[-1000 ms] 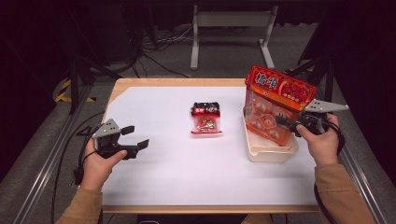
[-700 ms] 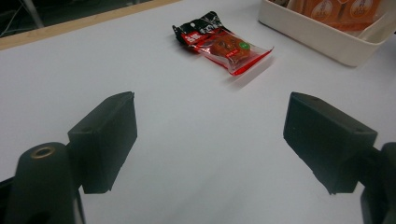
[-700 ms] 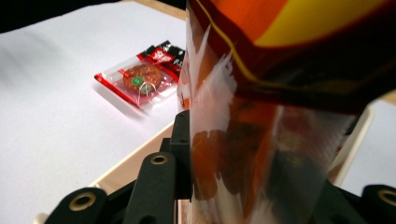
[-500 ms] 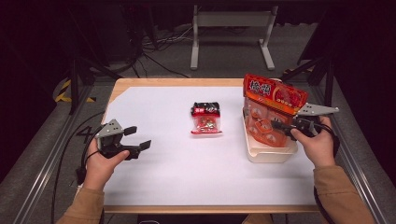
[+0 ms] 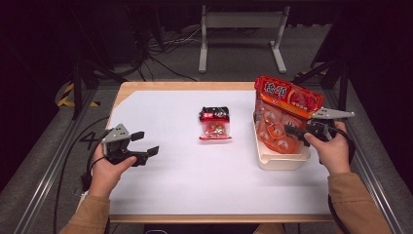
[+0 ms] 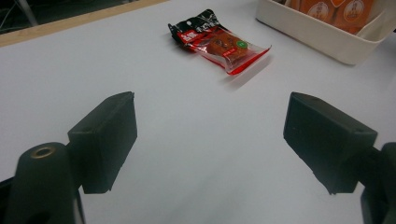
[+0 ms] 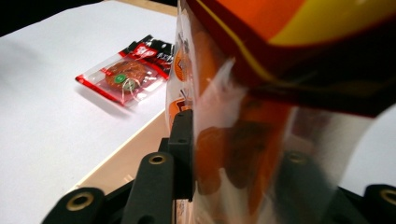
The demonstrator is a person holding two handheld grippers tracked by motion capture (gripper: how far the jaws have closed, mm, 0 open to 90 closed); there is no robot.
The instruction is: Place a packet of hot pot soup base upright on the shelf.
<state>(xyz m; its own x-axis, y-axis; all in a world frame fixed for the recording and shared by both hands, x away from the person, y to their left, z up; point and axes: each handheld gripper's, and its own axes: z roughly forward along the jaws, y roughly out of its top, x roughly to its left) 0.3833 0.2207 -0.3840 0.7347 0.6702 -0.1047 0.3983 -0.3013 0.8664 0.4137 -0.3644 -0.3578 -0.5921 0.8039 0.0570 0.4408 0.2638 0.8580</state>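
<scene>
Overhead cam first: right claw (image 5: 295, 130) sits at about 3 o'clock on the table (image 5: 170, 195), clamped on the big orange snack bag (image 5: 285, 114), and its jaws have just eased a touch wider with the bag between them. The bag stands upright with its bottom end down in the cream tray (image 5: 282, 161). Left claw (image 5: 141, 148) is over at 9 o'clock, jaws apart with nothing between them, just hanging over the white table. A small red snack packet (image 5: 215, 124) lies flat near the middle, well apart from both my claws.

Left gripper view: both black pads spread wide over bare table, the small red snack packet (image 6: 219, 42) up at 12 o'clock and the cream tray (image 6: 322, 35) at 1 o'clock.

Right gripper view: the big orange snack bag (image 7: 261, 140) is right up against the lens, pinched between the jaws. The small red snack packet (image 7: 128, 77) lies off at 10 o'clock.
</scene>
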